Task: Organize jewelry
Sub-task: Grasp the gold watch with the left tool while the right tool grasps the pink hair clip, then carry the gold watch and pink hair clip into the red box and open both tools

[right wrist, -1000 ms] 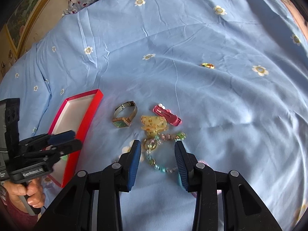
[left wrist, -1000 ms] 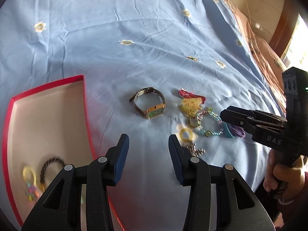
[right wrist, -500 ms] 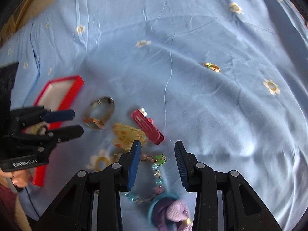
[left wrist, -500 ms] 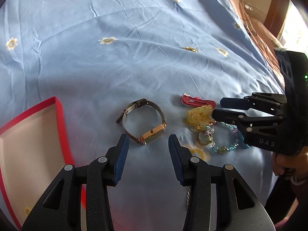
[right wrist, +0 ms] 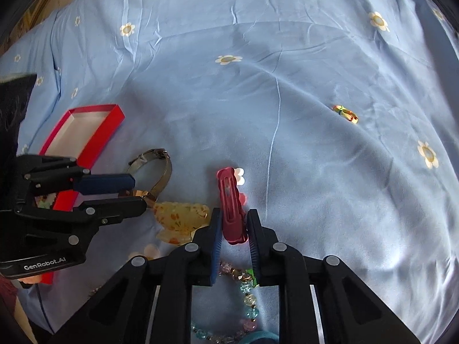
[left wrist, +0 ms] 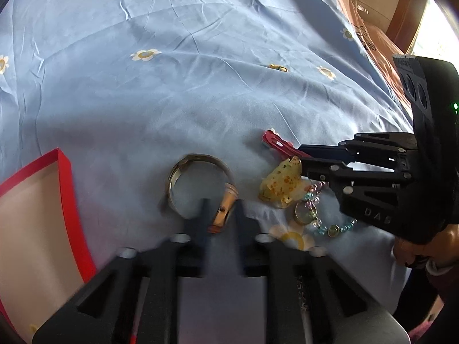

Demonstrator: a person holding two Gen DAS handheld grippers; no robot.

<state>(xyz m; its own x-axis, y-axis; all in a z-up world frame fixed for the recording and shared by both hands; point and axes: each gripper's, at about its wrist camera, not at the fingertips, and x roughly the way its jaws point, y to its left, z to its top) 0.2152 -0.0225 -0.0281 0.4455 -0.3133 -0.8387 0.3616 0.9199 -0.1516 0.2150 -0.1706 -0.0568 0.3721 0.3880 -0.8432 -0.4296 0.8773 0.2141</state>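
the left gripper (left wrist: 221, 212) has just been closed on the watch (left wrist: 200, 189) at six o'clock, the right gripper (right wrist: 233, 223) on the red clip (right wrist: 231, 206); either could be dropped through a thin edge grip before the red box (right wrist: 83, 132) is reached.

Light blue bedsheet (right wrist: 287, 71) dotted with white-and-yellow daisies, red box (right wrist: 86, 132), gold-toned watch (left wrist: 200, 189), pink hair clip (right wrist: 231, 206), yellow speckled claw clip (left wrist: 282, 185)
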